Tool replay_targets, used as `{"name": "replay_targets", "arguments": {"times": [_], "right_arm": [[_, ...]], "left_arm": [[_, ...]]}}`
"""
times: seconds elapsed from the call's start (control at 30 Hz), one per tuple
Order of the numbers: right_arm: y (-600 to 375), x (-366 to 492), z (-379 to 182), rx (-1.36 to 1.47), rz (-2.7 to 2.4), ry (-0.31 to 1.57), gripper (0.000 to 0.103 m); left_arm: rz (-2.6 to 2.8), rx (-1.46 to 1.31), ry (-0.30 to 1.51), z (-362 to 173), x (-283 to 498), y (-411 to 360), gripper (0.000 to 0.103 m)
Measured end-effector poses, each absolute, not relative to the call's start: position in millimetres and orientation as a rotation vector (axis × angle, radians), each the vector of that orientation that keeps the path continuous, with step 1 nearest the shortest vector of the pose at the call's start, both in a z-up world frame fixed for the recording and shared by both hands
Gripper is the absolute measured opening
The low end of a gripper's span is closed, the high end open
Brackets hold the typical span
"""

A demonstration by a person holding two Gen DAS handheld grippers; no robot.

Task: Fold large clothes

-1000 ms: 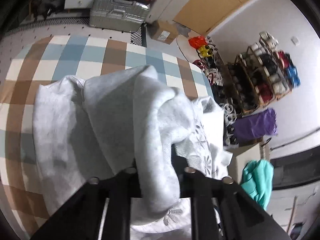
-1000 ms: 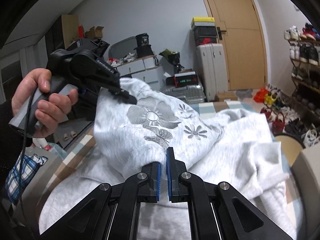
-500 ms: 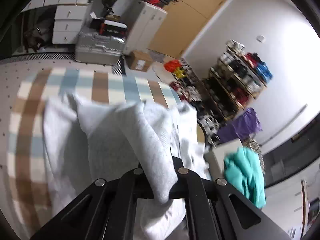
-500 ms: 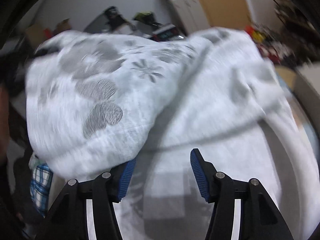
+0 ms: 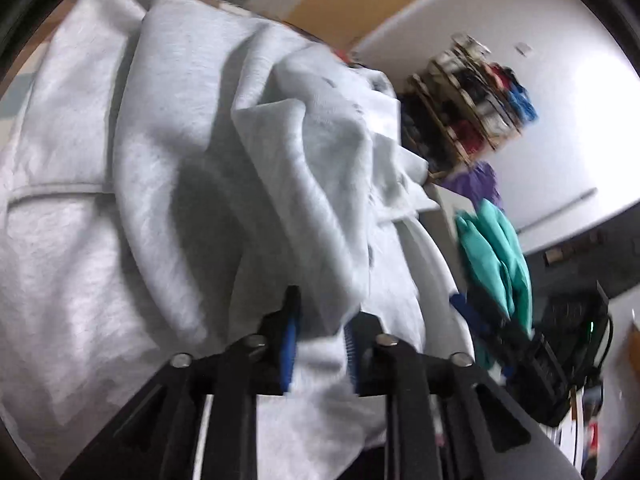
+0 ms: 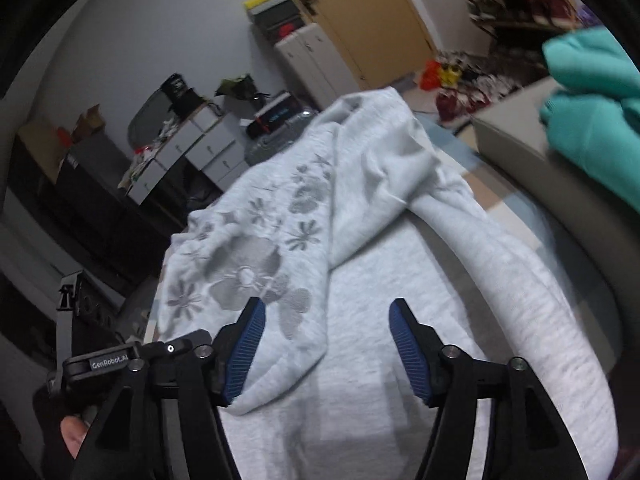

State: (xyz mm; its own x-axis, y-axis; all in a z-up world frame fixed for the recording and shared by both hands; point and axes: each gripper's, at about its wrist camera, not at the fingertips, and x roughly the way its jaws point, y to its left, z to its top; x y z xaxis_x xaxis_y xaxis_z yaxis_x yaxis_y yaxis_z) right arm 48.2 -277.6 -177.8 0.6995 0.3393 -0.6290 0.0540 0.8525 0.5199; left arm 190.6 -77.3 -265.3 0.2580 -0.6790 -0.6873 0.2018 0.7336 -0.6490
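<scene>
1. Left wrist view is motion-blurred. The light grey fleece sweatshirt (image 5: 192,184) fills most of it and hides whatever surface it lies on; only slivers of brown and pale blue show at the far left edge.
2. Left gripper (image 5: 320,344): blue-padded fingers stand a little apart with a thick fold of the sweatshirt bunched between them. Whether the pads actually press the cloth cannot be told; the fold covers most of both pads.
3. Right gripper (image 6: 324,344): fingers spread wide, nothing between them. Its blue ribbed pads (image 6: 408,352) hang over flat grey fabric, clear of it as far as can be seen.
4. Only the right view shows the sweatshirt's grey flower print (image 6: 256,268), on a flap ahead and left of the right gripper's left finger, draping down beside that finger.
5. A long grey sleeve (image 6: 520,280) curves away right of the right gripper; its end is cut off by the lens rim.
6. A teal cloth bundle (image 5: 500,256) hangs right of the left gripper; in the right view it sits far upper right, cropped.
7. A checked brown-and-blue cover (image 6: 492,196) peeps out beyond the sweatshirt, in the right view only.
8. A wooden shoe rack (image 5: 472,96) is blurred, far right of the left gripper.
</scene>
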Motion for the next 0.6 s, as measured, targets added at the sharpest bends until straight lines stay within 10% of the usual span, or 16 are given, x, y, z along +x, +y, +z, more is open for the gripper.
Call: {"name": "replay_targets", "arguments": {"times": [0.13,0.6], "right_arm": [[-241.9,76.0,-164.9,0.483,0.244,0.821,0.085],[-142.7,195.8,-239.2,0.146,0.218,1.162,0.081]], "left_arm": [[-0.609,-0.613,1.054,-250.5,182.3,-35.0,0.067],[-0.460,-0.684,1.054,-258.2,177.1,28.9,0.069]]}}
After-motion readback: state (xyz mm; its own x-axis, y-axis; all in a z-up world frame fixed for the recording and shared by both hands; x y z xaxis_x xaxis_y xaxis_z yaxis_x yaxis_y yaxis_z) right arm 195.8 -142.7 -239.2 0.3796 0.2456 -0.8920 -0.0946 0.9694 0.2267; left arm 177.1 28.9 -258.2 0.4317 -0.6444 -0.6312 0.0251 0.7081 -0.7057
